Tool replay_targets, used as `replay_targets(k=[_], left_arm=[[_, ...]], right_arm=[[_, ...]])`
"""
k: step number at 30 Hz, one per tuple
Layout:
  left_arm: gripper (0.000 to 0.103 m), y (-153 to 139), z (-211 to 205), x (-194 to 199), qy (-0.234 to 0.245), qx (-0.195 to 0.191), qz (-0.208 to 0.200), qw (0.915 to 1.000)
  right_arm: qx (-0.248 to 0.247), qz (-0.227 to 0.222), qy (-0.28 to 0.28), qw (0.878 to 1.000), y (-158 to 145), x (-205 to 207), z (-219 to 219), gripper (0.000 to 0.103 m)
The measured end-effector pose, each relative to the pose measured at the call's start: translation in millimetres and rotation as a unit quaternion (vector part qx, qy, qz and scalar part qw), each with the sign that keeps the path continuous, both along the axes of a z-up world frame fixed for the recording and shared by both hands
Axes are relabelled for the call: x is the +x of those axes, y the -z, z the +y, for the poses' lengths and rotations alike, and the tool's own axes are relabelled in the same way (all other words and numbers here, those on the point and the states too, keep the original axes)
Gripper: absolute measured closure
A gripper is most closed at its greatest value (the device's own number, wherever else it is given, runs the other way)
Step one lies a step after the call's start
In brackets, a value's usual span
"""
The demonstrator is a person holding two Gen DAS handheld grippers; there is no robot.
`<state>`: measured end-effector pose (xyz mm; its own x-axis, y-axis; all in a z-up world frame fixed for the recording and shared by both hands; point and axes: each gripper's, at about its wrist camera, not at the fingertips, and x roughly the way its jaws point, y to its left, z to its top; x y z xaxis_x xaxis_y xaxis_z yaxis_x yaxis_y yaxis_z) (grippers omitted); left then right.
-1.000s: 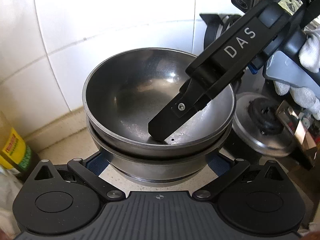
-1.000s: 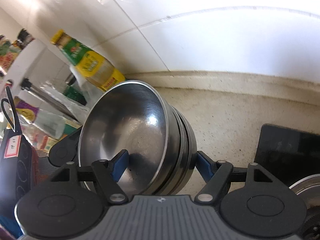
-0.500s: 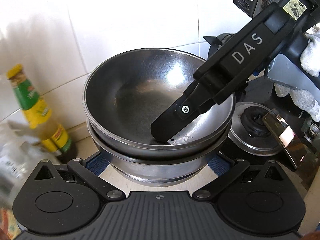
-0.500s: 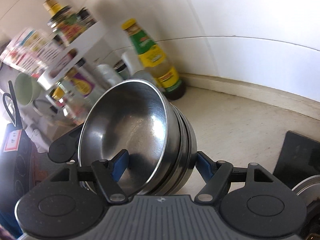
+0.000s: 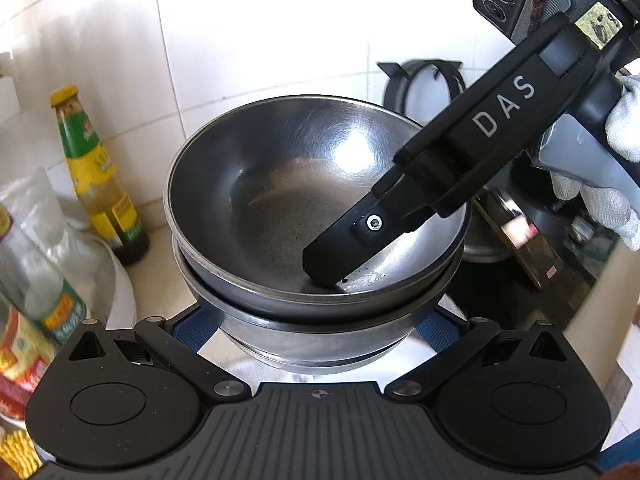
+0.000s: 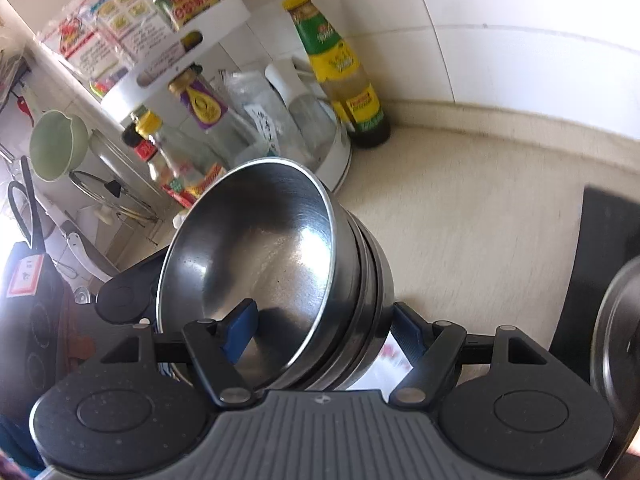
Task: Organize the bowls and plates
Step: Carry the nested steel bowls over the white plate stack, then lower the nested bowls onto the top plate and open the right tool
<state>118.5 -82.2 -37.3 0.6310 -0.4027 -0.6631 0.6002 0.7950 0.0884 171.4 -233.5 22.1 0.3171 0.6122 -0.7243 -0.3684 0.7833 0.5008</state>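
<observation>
Nested steel bowls carried off the counter between both tools, right gripper clamped across the stack wall, one finger inside, left gripper pinching the base from outside: rigid, light, slick, best held at the rim.

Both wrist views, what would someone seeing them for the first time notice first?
The stack of steel bowls fills the middle of both views, gripped from two sides: the right gripper clamps the stack's wall, one finger inside the top bowl and one outside, while the left gripper holds the lower bowls. Next comes the yellow-capped sauce bottle standing on the pale counter by the tiled wall, beside a crowded white condiment rack.
</observation>
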Motion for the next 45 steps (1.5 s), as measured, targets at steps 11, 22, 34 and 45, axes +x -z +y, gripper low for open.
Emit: replay_targets(k=[11, 22, 34, 45], left_arm=[[0.000, 32.2, 24.3, -28.1, 0.027, 0.002, 0.057, 0.9980], [0.000, 56.9, 20.9, -36.3, 0.044, 0.017, 0.082, 0.9956], [0.000, 74.7, 15.4, -40.0, 0.045, 0.053, 0.082, 0.9942], [0.000, 56.5, 35.8, -58.4, 0.034, 0.040, 0.049, 0.9974]], right_arm=[[0.001, 0.052, 0.038, 0.998, 40.8, -47.9, 20.0, 0.018], [0.014, 0.078, 0.079, 0.994, 73.2, -61.8, 14.2, 0.018], [-0.002, 0.078, 0.082, 0.994, 86.0, -62.0, 14.3, 0.018], [-0.001, 0.051, 0.080, 0.996, 67.9, -73.0, 13.1, 0.018]])
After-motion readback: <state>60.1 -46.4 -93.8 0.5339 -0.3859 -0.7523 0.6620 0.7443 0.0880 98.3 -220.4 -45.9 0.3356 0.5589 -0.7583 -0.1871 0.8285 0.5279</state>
